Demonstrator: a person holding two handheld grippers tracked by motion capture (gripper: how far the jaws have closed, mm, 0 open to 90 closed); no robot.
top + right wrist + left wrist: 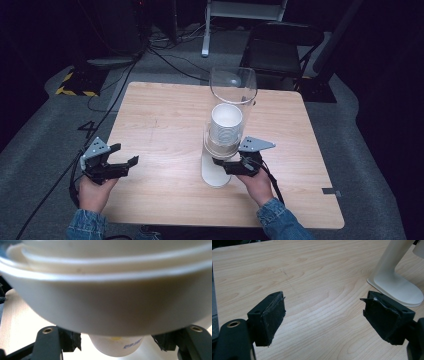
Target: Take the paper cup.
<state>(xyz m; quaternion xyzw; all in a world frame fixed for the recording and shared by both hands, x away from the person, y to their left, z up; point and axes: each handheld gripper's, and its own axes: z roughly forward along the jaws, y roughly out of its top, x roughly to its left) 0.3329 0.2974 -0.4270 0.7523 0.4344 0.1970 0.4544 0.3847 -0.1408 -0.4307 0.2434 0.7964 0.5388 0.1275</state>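
A cup dispenser stands mid-table: a clear tube (233,85) holds a stack of white paper cups (226,125) over a white stand (215,175). My right gripper (221,166) reaches under the tube from the right. In the right gripper view its jaws stand either side of the lowest cup (116,346), which has blue print, with a small gap on each side. The dispenser's white collar (107,302) hangs just above it. My left gripper (126,154) hovers open over the table's left front, nothing between its pads (272,317). The stand's foot (397,287) lies ahead to its right.
The wooden table (165,115) is bare left of the dispenser. Beyond its far edge stand a dark folding chair (280,50) and a white frame leg (206,30). Cables (165,55) run over the grey floor.
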